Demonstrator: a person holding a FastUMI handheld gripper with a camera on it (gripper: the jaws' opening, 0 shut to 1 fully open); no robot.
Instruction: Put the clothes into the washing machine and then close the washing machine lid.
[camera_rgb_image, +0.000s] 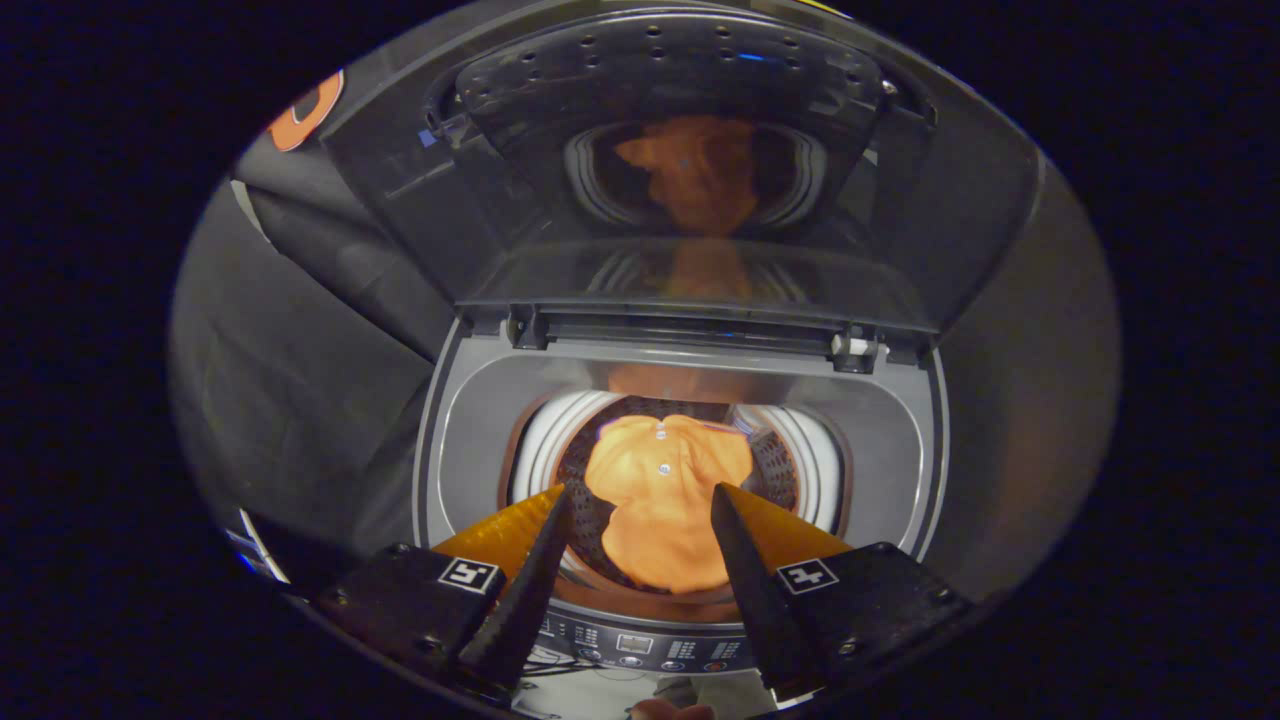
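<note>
Gripper (640, 492) fingers stand wide apart and hold nothing; they point down over the open top of the washing machine (470, 440). Between the fingertips and just beyond them, an orange garment (662, 500) lies crumpled inside the drum (775, 470), touching neither finger. Below the fingers runs the control panel (640, 648) at the near edge of the machine. Behind the drum, the lid (700, 170) stands upright on its hinges, and its glossy inner side reflects the orange cloth.
</note>
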